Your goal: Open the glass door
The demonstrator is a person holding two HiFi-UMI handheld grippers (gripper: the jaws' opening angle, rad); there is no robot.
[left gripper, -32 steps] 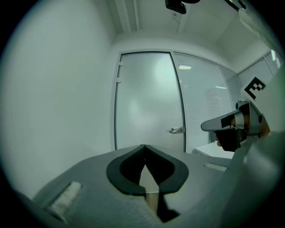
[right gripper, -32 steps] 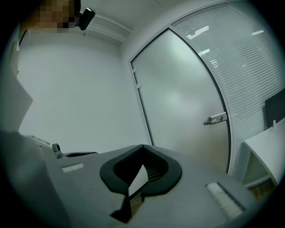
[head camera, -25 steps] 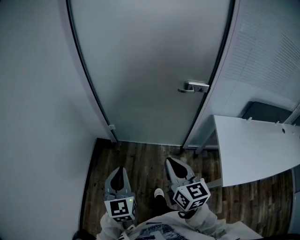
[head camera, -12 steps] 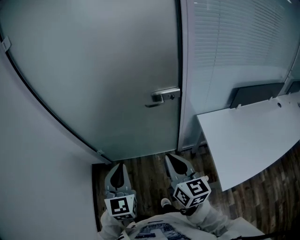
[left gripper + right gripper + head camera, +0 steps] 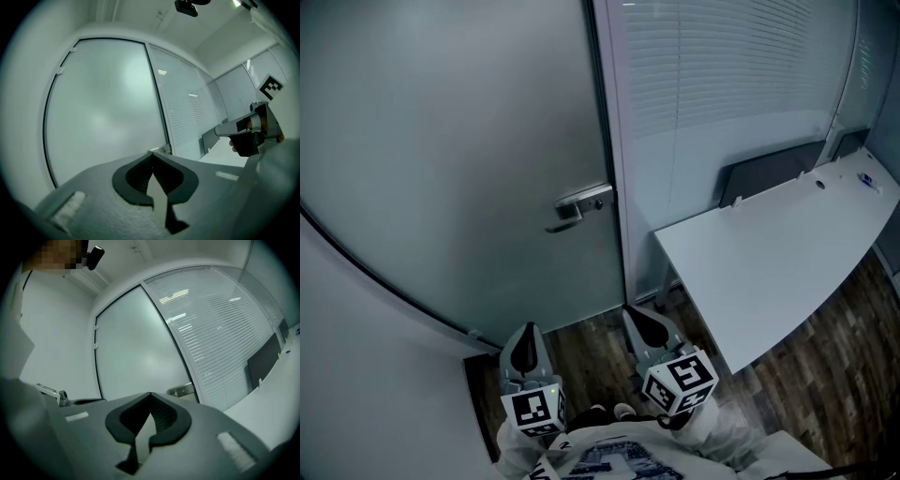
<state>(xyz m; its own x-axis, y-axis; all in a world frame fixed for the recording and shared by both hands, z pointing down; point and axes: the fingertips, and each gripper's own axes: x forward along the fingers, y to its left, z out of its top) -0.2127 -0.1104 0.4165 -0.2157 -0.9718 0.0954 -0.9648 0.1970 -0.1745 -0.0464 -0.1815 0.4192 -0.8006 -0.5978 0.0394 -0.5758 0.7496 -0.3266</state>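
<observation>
Two hand-held grippers face a frosted glass door (image 5: 459,159) that stands upright and shut in its dark frame, filling the upper left of the head view, its latch edge against the post at its right. The door's metal lever handle (image 5: 577,206) sits close to that latch edge, its long axis level across the pane, the free end pointing left, away from the post. The left gripper (image 5: 526,328) and right gripper (image 5: 632,313) are held side by side low in the head view, above a dark wood floor (image 5: 591,342), both aimed toward the door and well short of it. In each gripper view the jaws are closed, tips meeting, with nothing between them; the handle shows just above the left jaw tips and slightly right of the right ones. Right of the door runs a partition with slatted blinds (image 5: 722,66), and a white desk (image 5: 769,262) stands before it, beside the right gripper.
</observation>
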